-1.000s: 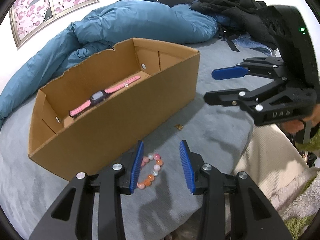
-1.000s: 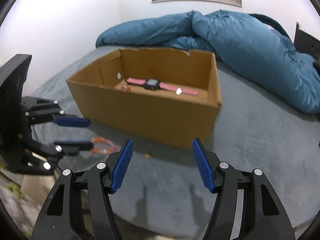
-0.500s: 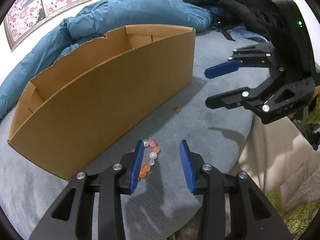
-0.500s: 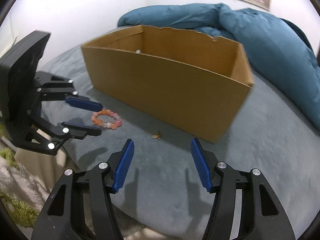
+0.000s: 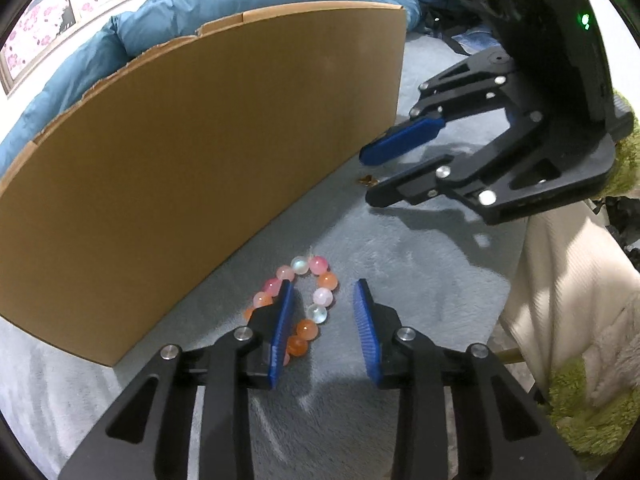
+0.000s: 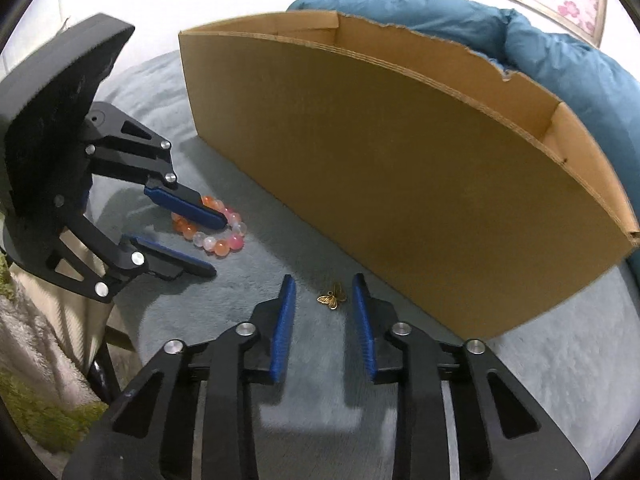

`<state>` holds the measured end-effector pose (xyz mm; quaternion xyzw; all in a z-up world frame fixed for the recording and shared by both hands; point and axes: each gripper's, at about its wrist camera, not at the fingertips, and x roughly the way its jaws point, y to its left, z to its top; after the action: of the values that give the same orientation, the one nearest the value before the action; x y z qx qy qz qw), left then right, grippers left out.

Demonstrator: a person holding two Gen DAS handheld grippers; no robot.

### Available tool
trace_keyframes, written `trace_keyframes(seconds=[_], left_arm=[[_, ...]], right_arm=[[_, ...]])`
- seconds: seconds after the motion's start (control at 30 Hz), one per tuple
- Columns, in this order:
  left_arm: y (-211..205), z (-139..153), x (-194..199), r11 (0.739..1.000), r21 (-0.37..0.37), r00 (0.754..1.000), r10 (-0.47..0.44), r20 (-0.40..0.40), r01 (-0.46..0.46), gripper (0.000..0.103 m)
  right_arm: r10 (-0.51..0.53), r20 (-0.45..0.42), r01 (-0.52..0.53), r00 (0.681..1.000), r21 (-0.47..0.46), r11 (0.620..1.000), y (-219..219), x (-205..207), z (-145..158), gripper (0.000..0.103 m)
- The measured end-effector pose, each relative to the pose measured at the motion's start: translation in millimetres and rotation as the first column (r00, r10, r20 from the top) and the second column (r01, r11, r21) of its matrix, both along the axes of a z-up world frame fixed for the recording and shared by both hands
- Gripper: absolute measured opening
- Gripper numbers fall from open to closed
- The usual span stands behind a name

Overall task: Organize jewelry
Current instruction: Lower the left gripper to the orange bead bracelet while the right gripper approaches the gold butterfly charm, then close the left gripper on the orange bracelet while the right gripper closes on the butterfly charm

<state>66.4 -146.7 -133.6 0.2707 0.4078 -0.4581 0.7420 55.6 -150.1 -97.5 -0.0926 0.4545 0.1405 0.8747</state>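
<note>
a: jewelry first: where does it lie?

b: bead bracelet [image 5: 303,312] of pink, orange and clear beads lies on the grey blanket [image 5: 420,280] just beside the long front wall of the cardboard box [image 5: 200,160], near the bed's front edge. a small gold butterfly charm [image 6: 332,299] lies on the same blanket, further along that wall toward the box's corner.

a: and the left gripper [image 5: 325,316]?

b: pointed down at the bracelet. its jaws have just been closing but are not clenched: one blue pad sits inside the bead ring, the other outside it, so one side of the ring lies between them with a gap still showing.

a: the right gripper [image 6: 323,312]?

b: low over the charm. its jaws have just been closing a good deal, yet they stand apart, the charm lying between the fingertips with neither pad on it.

a: anything behind?

b: a blue duvet [image 6: 540,48] bunched past the box.
</note>
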Motion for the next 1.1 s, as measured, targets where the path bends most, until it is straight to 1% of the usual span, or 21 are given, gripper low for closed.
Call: trace_keyframes(seconds=[0.1, 0.13, 0.27, 0.33, 0.4, 0.47, 0.67, 1.1], left_arm=[[-1.4, -2.0, 3.9, 1.0, 0.015, 1.0, -0.005, -0.018, 0.005, 0.03], [-2.4, -2.3, 5.2, 1.0, 0.024, 1.0, -0.008, -0.022, 0.009, 0.03], [-5.0, -2.4, 8.6, 0.999, 0.046, 1.0, -0.013, -0.022, 0.014, 0.029], [-7.5, -2.1, 11.9, 0.999, 0.051, 1.0, -0.011, -0.023, 0.012, 0.028], [-11.9, -1.2, 12.4, 0.999, 0.053, 1.0, -0.009, -0.022, 0.011, 0.027], [-16.1, -0.7, 12.4, 0.998, 0.056, 1.0, -0.006, -0.023, 0.007, 0.025], [-18.5, 0.8, 10.0, 0.998, 0.066, 1.0, 0.003, -0.018, -0.002, 0.02], [-19.5, 4.4, 2.6, 0.997, 0.072, 1.0, 0.011, -0.008, -0.01, 0.016]], right_arm=[[0.015, -0.018, -0.015, 1.0, 0.001, 1.0, -1.1, 7.1, -8.1, 0.023], [0.017, -0.019, -0.017, 1.0, 0.002, 1.0, 1.4, 3.9, -8.9, 0.023], [0.021, -0.026, -0.021, 0.999, 0.015, 1.0, 2.0, 9.7, -14.6, 0.022], [0.018, -0.028, -0.017, 0.999, 0.018, 1.0, 0.2, 6.3, -14.9, 0.021], [0.013, -0.031, -0.012, 0.999, 0.022, 1.0, -0.9, 6.5, -14.4, 0.016], [0.008, -0.035, -0.007, 0.999, 0.028, 1.0, -0.9, 7.5, -14.1, 0.014], [-0.003, -0.038, 0.004, 0.999, 0.035, 0.999, -3.0, 4.3, -12.5, 0.013], [-0.027, -0.03, 0.029, 0.999, 0.038, 0.999, -10.8, -10.1, -6.6, 0.013]])
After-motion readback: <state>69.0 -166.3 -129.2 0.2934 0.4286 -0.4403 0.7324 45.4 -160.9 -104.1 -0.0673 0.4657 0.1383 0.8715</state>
